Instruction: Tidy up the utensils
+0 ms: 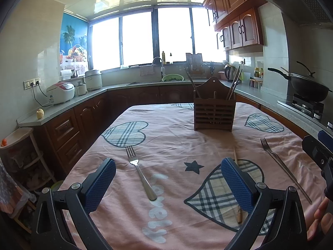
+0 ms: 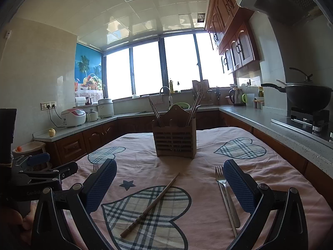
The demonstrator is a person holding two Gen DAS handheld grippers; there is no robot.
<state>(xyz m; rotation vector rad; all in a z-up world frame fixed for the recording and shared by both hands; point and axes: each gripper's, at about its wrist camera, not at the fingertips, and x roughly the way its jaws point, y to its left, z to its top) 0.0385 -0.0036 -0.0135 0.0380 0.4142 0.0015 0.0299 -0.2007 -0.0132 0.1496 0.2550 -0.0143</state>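
Observation:
A slatted wooden utensil holder point(image 1: 214, 112) point(image 2: 174, 143) stands at the far middle of the table with chopsticks leaning in its left and right compartments. My left gripper point(image 1: 168, 185) hovers open over the cloth, and a steel fork point(image 1: 139, 170) lies between its fingers. One wooden chopstick point(image 1: 239, 214) point(image 2: 152, 204) lies on a plaid heart, between the open fingers of my right gripper point(image 2: 169, 189). A second fork point(image 1: 270, 152) point(image 2: 222, 187) and a thin metal chopstick point(image 2: 228, 210) lie together by the right finger. Neither gripper holds anything.
A pink tablecloth point(image 1: 166, 129) with plaid hearts covers the table. Counters wrap around it, with a rice cooker point(image 1: 61, 92) on the left, a sink point(image 1: 172, 78) at the back and a black wok point(image 2: 308, 95) on the stove at the right. A hand point(image 1: 320, 218) grips the right tool.

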